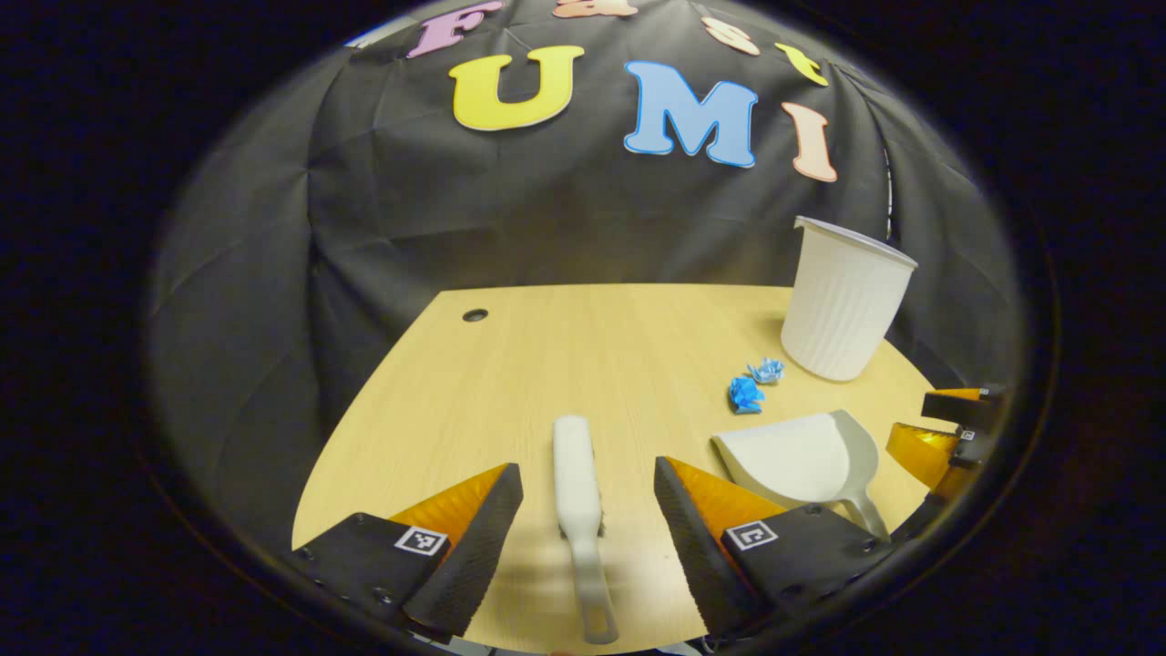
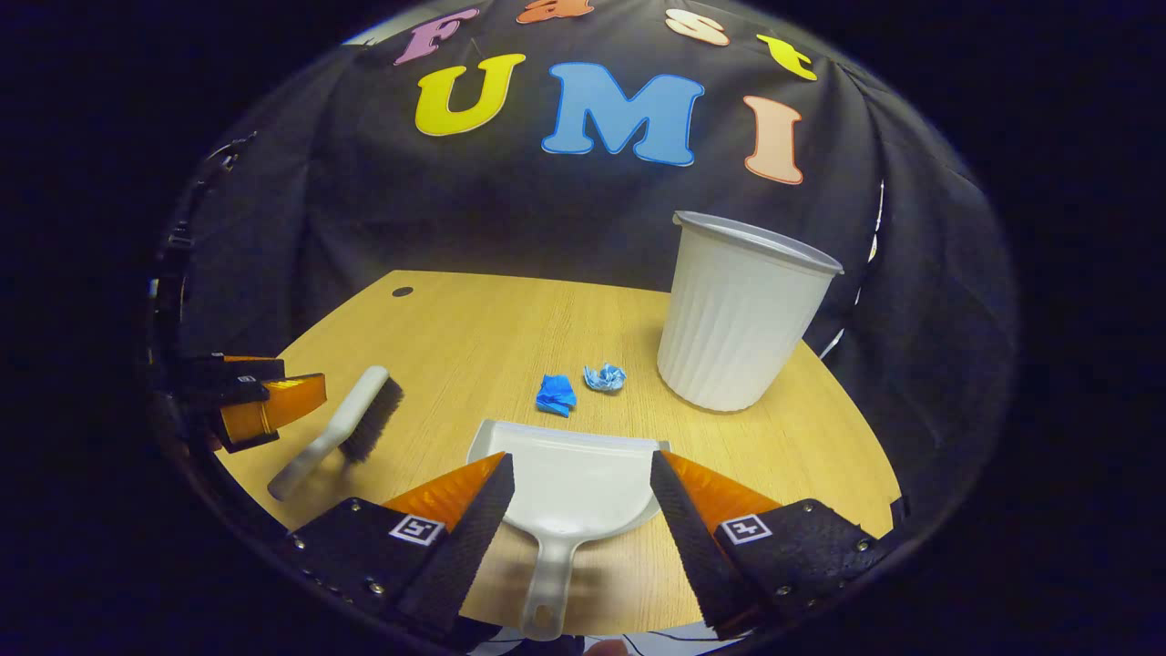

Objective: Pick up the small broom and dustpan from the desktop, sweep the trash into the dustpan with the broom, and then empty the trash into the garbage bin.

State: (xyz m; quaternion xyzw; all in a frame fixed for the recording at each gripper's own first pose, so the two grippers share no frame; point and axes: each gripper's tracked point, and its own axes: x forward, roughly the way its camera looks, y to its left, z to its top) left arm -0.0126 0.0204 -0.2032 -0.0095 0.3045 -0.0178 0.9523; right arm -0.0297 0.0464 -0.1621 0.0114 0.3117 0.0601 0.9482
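The desk (image 2: 510, 319) is pale wood-grain laminate with a rounded far edge and a small dark cable hole (image 1: 475, 315) near its far left corner. Toward the far right edge stands the garbage bin (image 2: 738, 319), a white ribbed plastic tub, upright and open at the top. The dustpan (image 2: 569, 478) lies flat by the near edge, smooth white plastic with a wide scoop and a slim handle ending in a hanging hole; its mouth faces the trash. The broom (image 1: 576, 483) lies left of it, a small white hand brush with dark bristles along one side, handle toward the near edge.

Two crumpled blue paper scraps (image 2: 556, 395) (image 2: 605, 376) sit close together between the dustpan mouth and the bin.

The left gripper (image 1: 588, 497) hangs over the broom with jaws spread wide either side of its handle, touching nothing. The right gripper (image 2: 581, 487) hovers likewise, jaws spread astride the dustpan handle.

This looks like the pick-up step, not yet done. Each gripper probably needs to lower and close on its thin, smooth handle, squarely enough to stop it twisting.
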